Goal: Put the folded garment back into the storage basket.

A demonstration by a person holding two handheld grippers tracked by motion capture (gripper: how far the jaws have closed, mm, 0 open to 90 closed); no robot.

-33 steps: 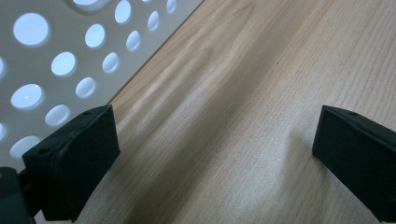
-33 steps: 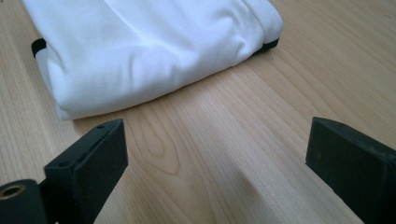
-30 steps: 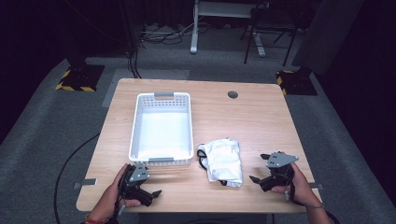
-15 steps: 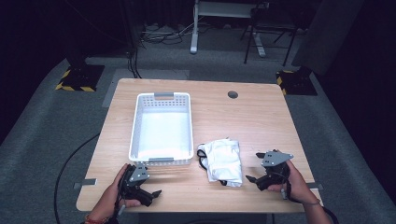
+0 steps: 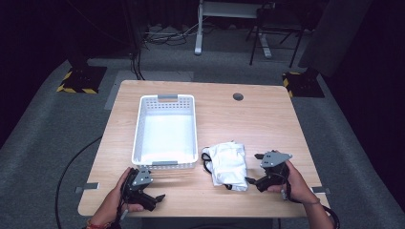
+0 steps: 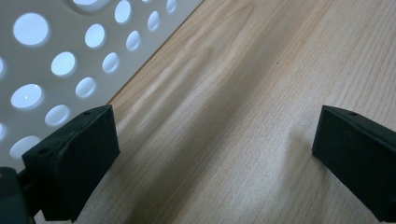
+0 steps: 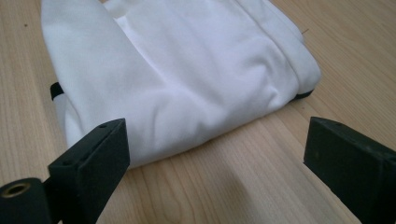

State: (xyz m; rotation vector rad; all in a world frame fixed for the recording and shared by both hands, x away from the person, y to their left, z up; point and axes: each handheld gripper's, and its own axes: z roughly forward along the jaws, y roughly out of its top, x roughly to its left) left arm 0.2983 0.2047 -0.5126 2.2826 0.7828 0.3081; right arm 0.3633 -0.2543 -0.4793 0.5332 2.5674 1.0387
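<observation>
A folded white cloth (image 5: 228,162) with black trim lies on the wooden table (image 5: 258,124), right of a white perforated basket (image 5: 165,131). My right gripper (image 5: 251,181) stands open just right of the cloth's near corner, its jaws pointing at it. In the right gripper view the cloth (image 7: 177,74) lies close ahead of the wide-spread jaws (image 7: 224,168), not between them. My left gripper (image 5: 156,199) rests open near the table's front edge, below the basket. In the left gripper view the basket wall (image 6: 51,60) is at upper left, with bare wood between the jaws (image 6: 215,163).
The basket is empty. A round cable hole (image 5: 238,97) sits at the table's far right. Beyond the table are a grey carpet floor, a white desk frame (image 5: 224,28) and yellow-black striped bases (image 5: 76,81). A cable (image 5: 71,171) trails on the floor at left.
My right gripper has moved left toward the cloth's near corner. The left gripper has stayed in place.
</observation>
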